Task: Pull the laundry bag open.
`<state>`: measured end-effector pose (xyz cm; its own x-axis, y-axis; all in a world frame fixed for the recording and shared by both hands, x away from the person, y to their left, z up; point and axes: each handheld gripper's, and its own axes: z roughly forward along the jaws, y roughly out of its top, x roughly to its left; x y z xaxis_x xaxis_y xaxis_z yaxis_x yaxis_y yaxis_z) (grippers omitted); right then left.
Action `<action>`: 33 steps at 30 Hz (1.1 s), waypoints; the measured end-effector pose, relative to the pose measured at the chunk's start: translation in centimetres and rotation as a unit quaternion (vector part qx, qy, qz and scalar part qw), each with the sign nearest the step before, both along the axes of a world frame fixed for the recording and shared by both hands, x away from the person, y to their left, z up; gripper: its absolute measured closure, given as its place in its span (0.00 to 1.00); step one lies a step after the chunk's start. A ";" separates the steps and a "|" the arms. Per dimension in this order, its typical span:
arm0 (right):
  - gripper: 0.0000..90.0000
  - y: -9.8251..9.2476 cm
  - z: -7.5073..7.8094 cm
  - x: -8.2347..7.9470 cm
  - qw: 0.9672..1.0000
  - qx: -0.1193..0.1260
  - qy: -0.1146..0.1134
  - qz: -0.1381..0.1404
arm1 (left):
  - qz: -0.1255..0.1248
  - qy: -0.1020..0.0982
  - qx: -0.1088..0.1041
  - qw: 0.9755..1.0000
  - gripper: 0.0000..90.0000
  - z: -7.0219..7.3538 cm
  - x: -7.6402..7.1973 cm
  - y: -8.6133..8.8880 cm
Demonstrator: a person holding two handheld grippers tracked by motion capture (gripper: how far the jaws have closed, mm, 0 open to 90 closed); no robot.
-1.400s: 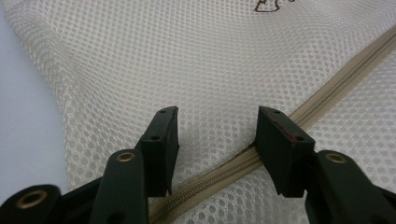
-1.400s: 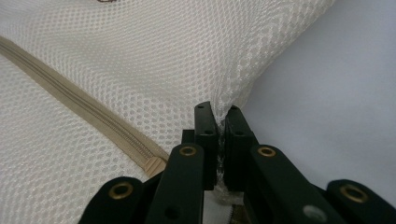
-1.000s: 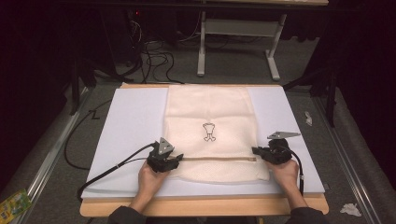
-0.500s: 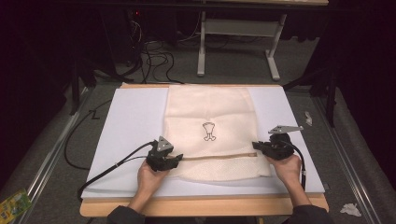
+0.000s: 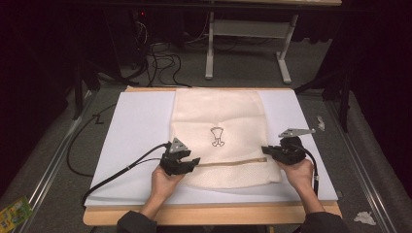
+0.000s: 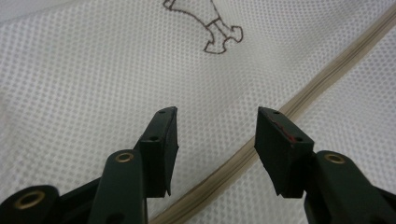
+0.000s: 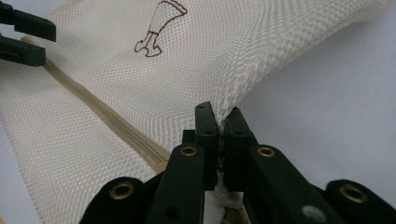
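While the right tool (image 7: pixel 218 122) pinches the mesh bag (image 5: pixel 218 116), hiding its edge, the left tool (image 6: pixel 215 135) gapes over the zipper (image 6: pixel 322 79).

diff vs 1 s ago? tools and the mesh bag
The right tool, clamped on the mesh bag's edge, has risen slightly and lifted that edge off the white board. The left tool rose a little too; its jaws have just been closing slightly but stand open over the zipper, gripping nothing. The bag otherwise lies flat in the same place.
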<state>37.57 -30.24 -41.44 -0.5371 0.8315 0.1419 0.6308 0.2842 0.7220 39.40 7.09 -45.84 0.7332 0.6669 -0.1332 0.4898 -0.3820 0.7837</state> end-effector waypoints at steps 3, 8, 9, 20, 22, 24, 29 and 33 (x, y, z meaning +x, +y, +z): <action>0.98 -0.1 0.0 0.1 1.000 0.005 0.002 0.001 | -0.008 0.000 -0.004 1.000 0.55 0.2 -0.1 -0.8; 0.98 0.0 0.2 0.0 1.000 0.009 0.001 0.002 | -0.028 0.000 -0.006 1.000 0.55 0.5 -0.3 -2.2; 0.98 0.1 0.2 0.0 1.000 0.010 -0.002 0.004 | -0.030 0.001 -0.008 1.000 0.55 0.6 -0.4 -2.4; 0.98 0.4 0.6 0.2 1.000 0.010 -0.004 0.008 | -0.049 0.002 -0.008 0.999 0.53 0.4 -0.4 -4.1; 0.98 0.5 0.6 0.2 1.000 0.014 -0.006 0.008 | -0.055 0.005 -0.009 0.998 0.53 0.4 -0.4 -4.5; 0.98 0.7 0.6 0.2 1.000 0.016 -0.006 0.009 | -0.062 0.004 -0.011 0.998 0.59 0.4 -0.5 -5.0; 0.98 1.1 0.7 0.4 1.000 0.016 -0.005 0.016 | -0.073 0.012 -0.018 0.997 0.61 0.4 -0.5 -6.0; 0.98 1.2 0.9 0.5 1.000 0.018 -0.008 0.018 | -0.082 0.001 -0.004 0.997 0.61 0.6 -0.6 -6.8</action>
<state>38.05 -29.03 -40.58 -0.5690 0.8061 0.1625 0.6089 0.2802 0.7421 38.77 0.28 -45.27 0.8318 0.5371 -0.1402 0.4234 -0.4506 0.7859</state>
